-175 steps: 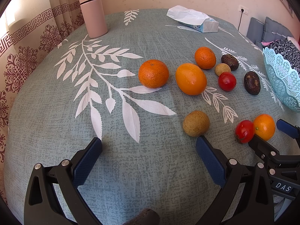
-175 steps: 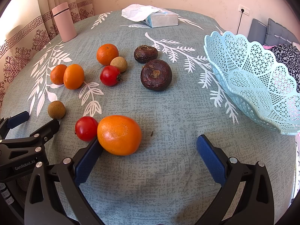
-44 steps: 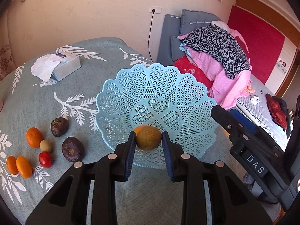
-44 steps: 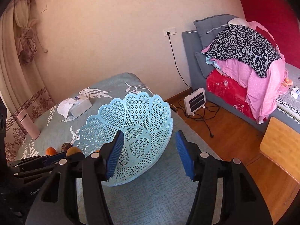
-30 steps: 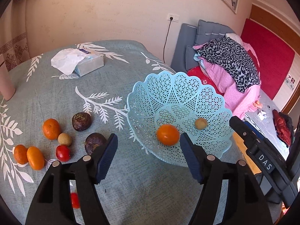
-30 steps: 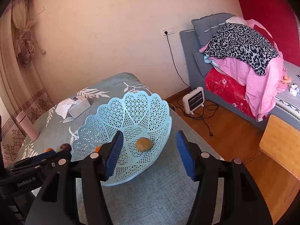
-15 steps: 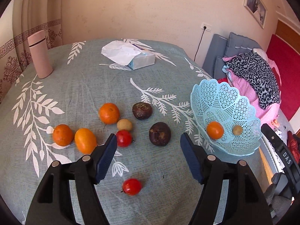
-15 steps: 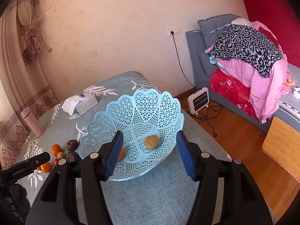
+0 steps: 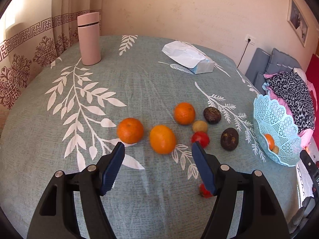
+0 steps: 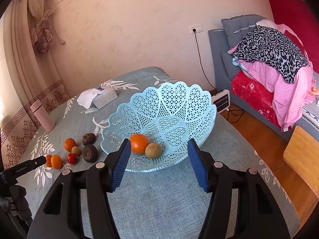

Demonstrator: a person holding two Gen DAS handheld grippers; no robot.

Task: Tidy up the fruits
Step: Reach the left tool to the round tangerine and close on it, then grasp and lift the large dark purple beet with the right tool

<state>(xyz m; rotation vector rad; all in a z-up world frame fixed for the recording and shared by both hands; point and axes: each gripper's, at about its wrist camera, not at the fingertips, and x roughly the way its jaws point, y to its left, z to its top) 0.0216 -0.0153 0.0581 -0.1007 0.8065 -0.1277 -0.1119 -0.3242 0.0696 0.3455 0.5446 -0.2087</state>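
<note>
My left gripper [image 9: 157, 149] is open and empty, low over the table, just short of an oval orange [image 9: 162, 139]. Around it lie a round orange [image 9: 130, 130], another orange [image 9: 184, 113], a small tan fruit [image 9: 199, 126], a tomato [image 9: 200, 138], two dark brown fruits [image 9: 212, 115] [image 9: 229, 138] and a second tomato [image 9: 205, 192] partly behind the right finger. The light blue lattice basket [image 9: 279, 123] at the right holds an orange [image 10: 139, 142] and a tan fruit [image 10: 153, 150]. My right gripper [image 10: 158, 146] is open and empty, above the basket's [image 10: 175, 99] near rim.
A pink flask [image 9: 89, 39] stands at the table's back left. A tissue pack [image 9: 188, 57] lies at the back. The teal leaf-print tablecloth [image 9: 79, 103] covers the table. A sofa with heaped clothes [image 10: 275, 59] and a small heater [image 10: 221, 100] are beyond the table's right edge.
My left gripper has swung away from the basket and dropped towards the loose fruit, now close to the oval orange. My right gripper stays open over the basket.
</note>
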